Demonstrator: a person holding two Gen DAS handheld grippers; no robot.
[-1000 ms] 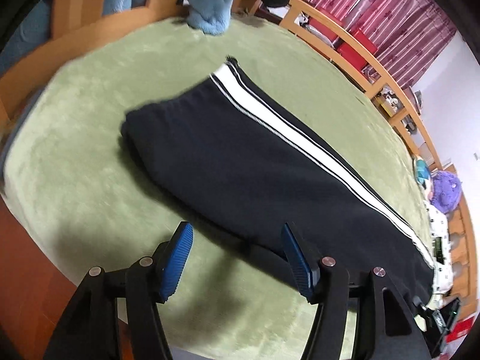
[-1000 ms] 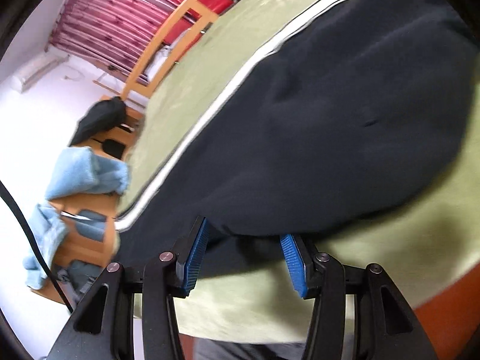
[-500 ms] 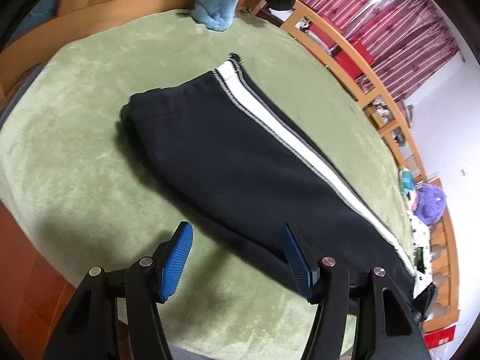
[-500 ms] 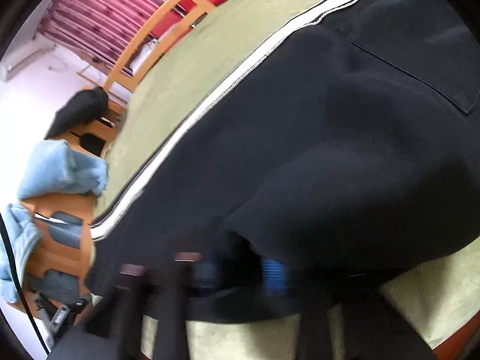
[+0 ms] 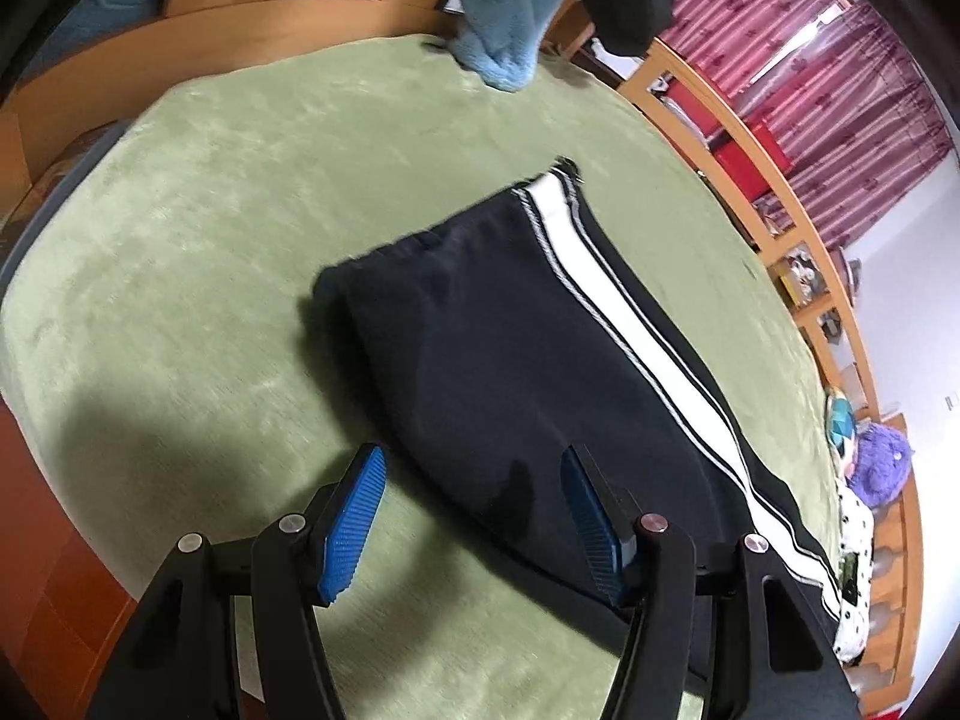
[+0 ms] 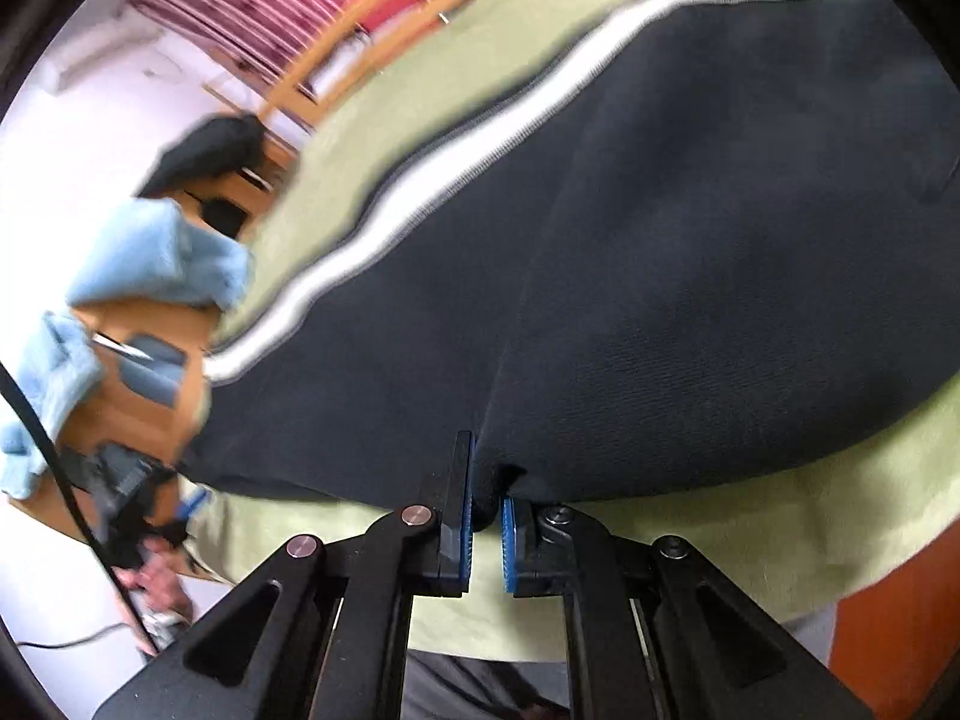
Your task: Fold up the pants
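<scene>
Black pants (image 5: 528,372) with a white side stripe (image 5: 636,324) lie flat on a green blanket (image 5: 240,192); the leg cuffs point to the far side. My left gripper (image 5: 474,480) is open and empty, hovering over the near edge of the pants. In the right wrist view the pants (image 6: 690,252) fill the frame. My right gripper (image 6: 487,495) is shut on a pinch of the pants' near edge, with the cloth bunched between the blue pads.
A light blue towel (image 5: 516,12) hangs at the far edge of the blanket, by a wooden rail (image 5: 780,192). Red curtains (image 5: 852,72) and a purple plush toy (image 5: 882,465) are at the right. The blanket's near edge drops to an orange floor (image 5: 42,540).
My right gripper moved in onto the pants' near edge and closed on the fabric. My left gripper stayed open and shifted slightly over the pants.
</scene>
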